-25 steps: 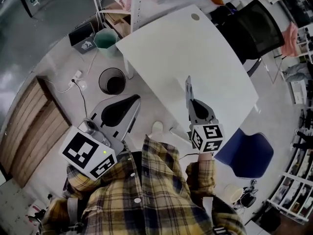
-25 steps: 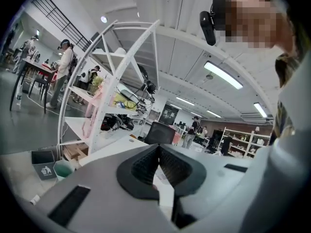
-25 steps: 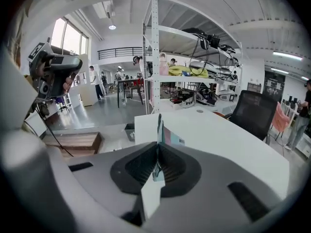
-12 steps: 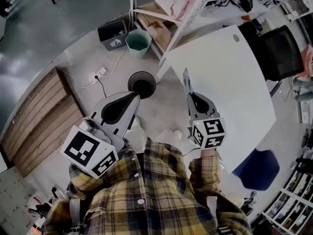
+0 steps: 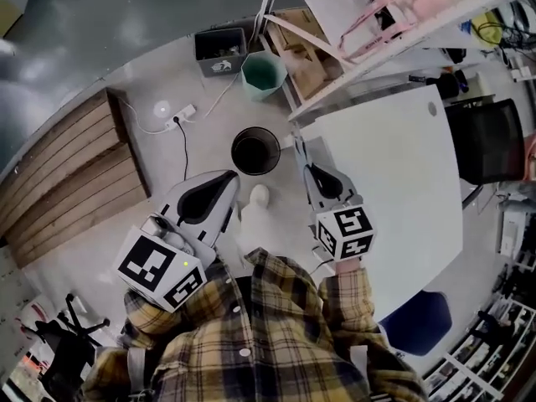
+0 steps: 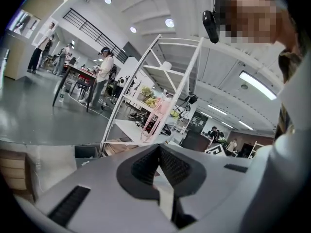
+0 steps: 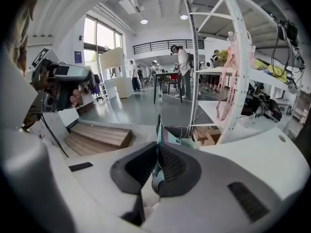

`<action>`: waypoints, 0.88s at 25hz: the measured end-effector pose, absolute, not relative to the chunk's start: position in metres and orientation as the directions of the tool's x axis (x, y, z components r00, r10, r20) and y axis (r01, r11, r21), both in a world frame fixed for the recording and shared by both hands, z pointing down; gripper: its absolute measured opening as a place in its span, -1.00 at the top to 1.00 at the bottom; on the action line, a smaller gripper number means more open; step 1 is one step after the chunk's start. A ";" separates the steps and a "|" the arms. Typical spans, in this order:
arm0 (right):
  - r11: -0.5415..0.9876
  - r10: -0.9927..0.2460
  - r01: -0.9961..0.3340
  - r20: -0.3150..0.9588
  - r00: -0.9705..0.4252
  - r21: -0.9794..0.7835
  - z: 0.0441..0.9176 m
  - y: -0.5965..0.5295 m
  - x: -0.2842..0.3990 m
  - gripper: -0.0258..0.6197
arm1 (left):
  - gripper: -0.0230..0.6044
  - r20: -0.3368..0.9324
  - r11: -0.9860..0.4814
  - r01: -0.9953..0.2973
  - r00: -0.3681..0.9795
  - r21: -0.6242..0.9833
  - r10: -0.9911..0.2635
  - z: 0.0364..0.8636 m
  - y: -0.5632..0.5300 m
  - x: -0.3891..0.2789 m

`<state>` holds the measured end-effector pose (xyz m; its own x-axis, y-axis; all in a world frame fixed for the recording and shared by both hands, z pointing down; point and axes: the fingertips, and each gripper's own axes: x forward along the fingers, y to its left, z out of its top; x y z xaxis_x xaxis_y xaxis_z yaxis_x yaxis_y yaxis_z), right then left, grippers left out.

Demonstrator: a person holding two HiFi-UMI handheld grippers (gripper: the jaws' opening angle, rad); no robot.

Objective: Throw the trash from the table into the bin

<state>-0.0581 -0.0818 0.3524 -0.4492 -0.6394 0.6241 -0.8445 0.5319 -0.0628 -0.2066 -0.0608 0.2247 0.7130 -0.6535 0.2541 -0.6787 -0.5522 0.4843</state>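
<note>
Grey floor of an open workshop, seen from above. At right, a white tabletop; at left, a wooden platform; across the top, a white rack. At the bottom, a plaid shirt.

On the floor between platform and tabletop, a round black bin. Beyond it, a green pail and a dark crate. Near the platform's corner, a white power strip.

Left tongs over the floor, just short of the bin, pads together with nothing between them.

Right tongs by the tabletop's edge, clamped on a thin flat scrap. Sticks out past the tips, edge-on, teal on one face. From above, just right of the bin's rim, between bin and tabletop, not over the mouth.
</note>
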 end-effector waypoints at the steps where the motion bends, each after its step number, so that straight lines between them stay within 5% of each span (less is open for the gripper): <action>1: 0.542 -0.626 -0.837 0.631 -0.458 -0.069 0.358 -0.087 -0.061 0.90 | 0.90 0.262 -0.539 -0.686 0.704 0.489 -0.660 0.230 -0.065 -0.208; 22: 0.735 -0.407 -0.657 0.667 -0.624 -0.166 0.393 -0.163 -0.095 0.90 | 0.90 0.283 -0.434 -0.734 0.629 0.522 -0.724 0.252 -0.169 -0.170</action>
<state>-0.0951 -0.1629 0.3928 -0.6239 -0.4074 0.6669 -0.6572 0.7353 -0.1657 -0.1702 -0.1694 0.2521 0.6289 -0.7240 0.2834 -0.7345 -0.4336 0.5220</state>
